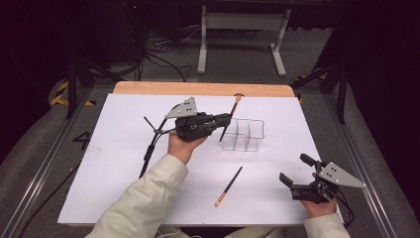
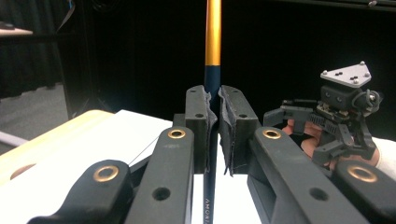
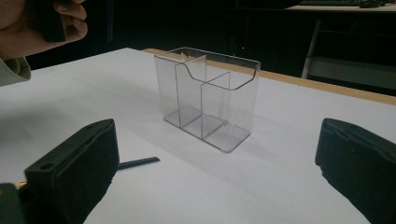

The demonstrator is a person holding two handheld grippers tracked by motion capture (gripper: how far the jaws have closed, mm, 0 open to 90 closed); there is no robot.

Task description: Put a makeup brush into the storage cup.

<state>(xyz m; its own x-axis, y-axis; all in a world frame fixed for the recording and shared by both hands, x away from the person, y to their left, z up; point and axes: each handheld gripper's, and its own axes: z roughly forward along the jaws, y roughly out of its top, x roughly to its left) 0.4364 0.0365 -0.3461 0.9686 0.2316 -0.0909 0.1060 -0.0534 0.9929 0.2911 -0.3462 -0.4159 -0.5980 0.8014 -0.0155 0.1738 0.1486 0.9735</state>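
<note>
Transfer step: I am holding the dark-handled, gold-ferruled brush clenched in the left gripper, at nine o'clock of the clear three-compartment plastic organizer. Right gripper is idling with jaws apart. Next move calls for lowering the brush into a compartment.

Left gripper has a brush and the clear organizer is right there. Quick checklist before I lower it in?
1. Left gripper clamped on the dark-handled, gold-ferruled makeup brush: ok.
2. Clear plastic compartmented organizer upright, compartments empty: ok.
3. Brush tip over a compartment: not ok, it sits beside the left wall in the high view.
4. Right gripper open, away from the organizer: ok.
5. Second brush lying flat on the white table, out of the path: ok.
</note>
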